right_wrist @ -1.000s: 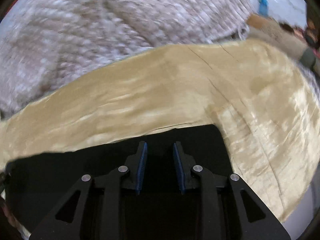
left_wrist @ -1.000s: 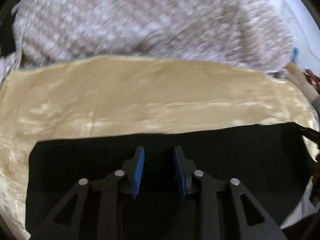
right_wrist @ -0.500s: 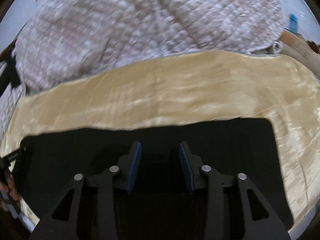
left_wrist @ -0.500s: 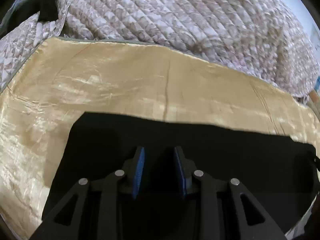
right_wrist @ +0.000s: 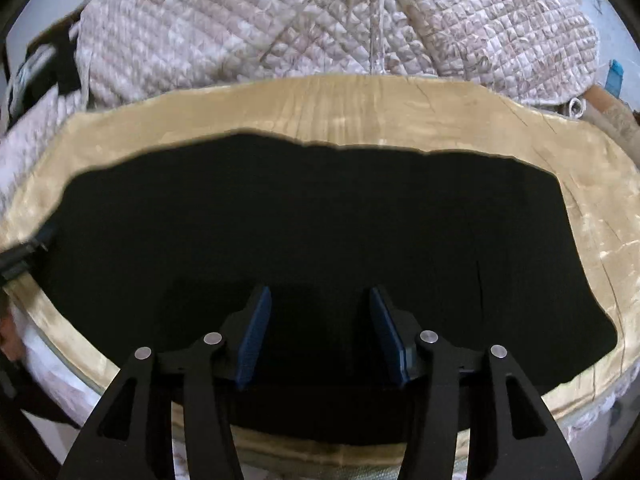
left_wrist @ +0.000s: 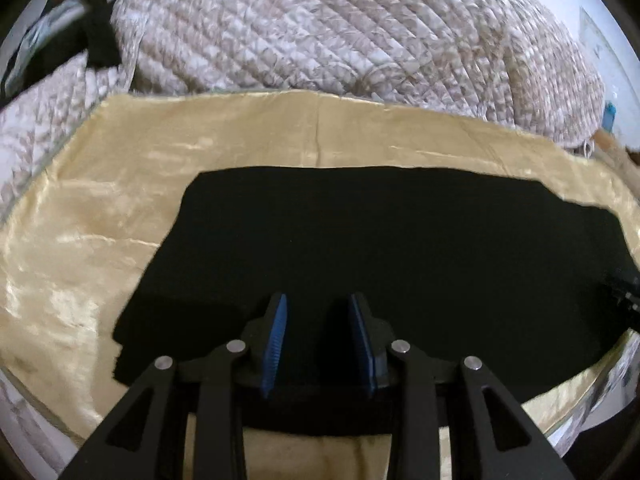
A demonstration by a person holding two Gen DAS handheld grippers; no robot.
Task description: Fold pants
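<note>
- Black fabric pants [left_wrist: 380, 248], folded flat into a wide dark band, lie on a shiny gold satin cloth [left_wrist: 120, 208]; the pants sit in the middle of the cloth, with gold showing on all sides in the left wrist view.
- Same pants [right_wrist: 312, 216] in the right wrist view: far edge wavy, gold satin cloth [right_wrist: 360, 108] visible beyond it and around both ends.
- Left claw [left_wrist: 318, 338]: black arms, blue ribbed pads, jaws set narrow with a clear gap, nothing between them; it hovers over the near edge of the pants, contact with the fabric cannot be told.
- Right claw [right_wrist: 320, 332]: same build, jaws spread wider than the left, nothing held; it is above the near part of the pants, contact cannot be told.
- A step in the far edge of the pants shows toward their right end in the left wrist view, with a lower section beyond it.
- Dark object at the right end of the pants [left_wrist: 622, 288] in the left view, too dark to identify.
- Quilted pale pink-and-white blanket [left_wrist: 340, 32] bunched up just beyond the far edge of the gold cloth, touching it; also seen from the right wrist [right_wrist: 280, 28].
- Black item [left_wrist: 100, 32] beyond the far left corner of the cloth, against the blanket, blurred.
- Small blue thing [right_wrist: 614, 76] beyond the far right corner of the cloth, too small to tell.
</note>
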